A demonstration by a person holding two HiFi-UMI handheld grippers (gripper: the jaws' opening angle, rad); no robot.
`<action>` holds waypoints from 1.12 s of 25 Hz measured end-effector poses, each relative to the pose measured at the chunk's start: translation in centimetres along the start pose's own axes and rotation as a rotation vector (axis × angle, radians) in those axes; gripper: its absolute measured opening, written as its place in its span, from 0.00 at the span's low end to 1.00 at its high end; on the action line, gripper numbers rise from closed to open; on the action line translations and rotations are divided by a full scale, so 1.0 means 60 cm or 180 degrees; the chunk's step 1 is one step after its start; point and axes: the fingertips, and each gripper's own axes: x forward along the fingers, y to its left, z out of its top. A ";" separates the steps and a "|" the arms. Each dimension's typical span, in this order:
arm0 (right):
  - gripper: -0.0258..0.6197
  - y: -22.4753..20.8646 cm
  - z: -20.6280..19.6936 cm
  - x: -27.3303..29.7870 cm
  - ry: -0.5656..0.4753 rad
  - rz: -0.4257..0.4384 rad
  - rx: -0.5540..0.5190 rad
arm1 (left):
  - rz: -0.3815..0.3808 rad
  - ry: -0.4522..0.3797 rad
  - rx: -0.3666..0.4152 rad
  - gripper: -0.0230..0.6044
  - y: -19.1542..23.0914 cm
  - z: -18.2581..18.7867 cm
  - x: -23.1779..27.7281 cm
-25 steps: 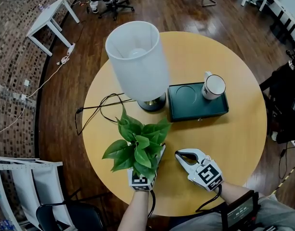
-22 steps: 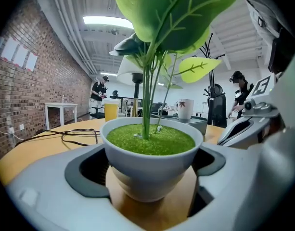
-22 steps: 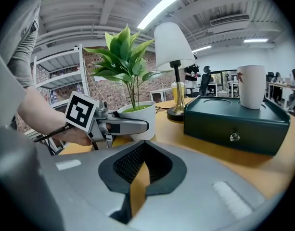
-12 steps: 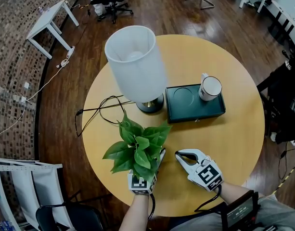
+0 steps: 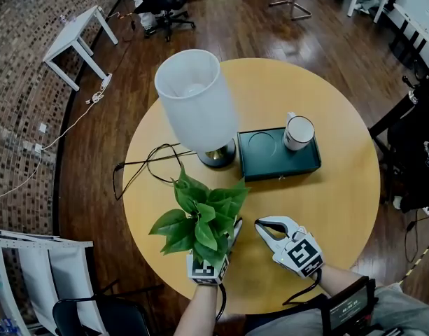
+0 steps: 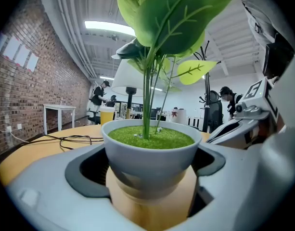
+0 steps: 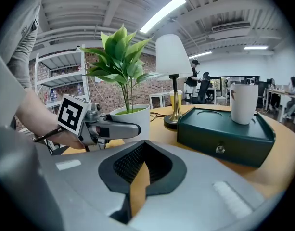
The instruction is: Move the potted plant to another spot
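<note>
Place: round yellow wooden table (image 5: 326, 201), seen from above by the head view.
Task thing: green leafy plant in a white round pot (image 7: 134, 119); it is at about 7 o'clock on the table, near the edge. In the right gripper view the pot seems to stand on the table top.
Left gripper (image 6: 152, 159): its two jaws are around the pot, one at each side, and they press on the pot's wall. The leaves cover most of it from above.
Right gripper (image 5: 259, 225): at about 6 o'clock on the table, just beside the plant. Its jaws are together and nothing is between them.
Lamp: white cylinder-shade lamp with brass foot (image 5: 197, 103), at about 10 o'clock, behind the plant.
Box: dark green flat box (image 5: 280, 161), near the table's centre, at 3 o'clock from the lamp foot.
Mug: white mug (image 5: 298, 131), upright on the box's right end.
Cable: thin black cable (image 5: 148, 161), lying in loops at 9 o'clock.
</note>
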 end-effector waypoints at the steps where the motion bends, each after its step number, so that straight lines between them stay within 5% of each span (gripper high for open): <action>1: 0.05 -0.003 0.007 0.002 -0.0022 -0.0010 -0.0009 | -0.0008 0.0006 -0.0001 0.85 0.002 0.002 0.003; 6: 0.05 -0.014 0.053 0.002 -0.0150 -0.0094 -0.0063 | -0.0083 0.0023 0.0019 0.85 0.001 0.024 0.004; 13: 0.05 -0.066 0.093 -0.143 -0.0332 -0.0156 -0.0095 | -0.0180 0.0015 0.0082 0.85 -0.159 0.104 0.006; 17: 0.05 -0.119 0.104 -0.180 -0.0449 -0.0251 -0.0064 | -0.0253 -0.0061 0.0175 0.85 -0.206 0.134 0.034; 28: 0.05 -0.129 0.133 -0.316 -0.0682 -0.0442 -0.0156 | -0.0527 -0.0100 0.0270 0.85 -0.349 0.188 0.024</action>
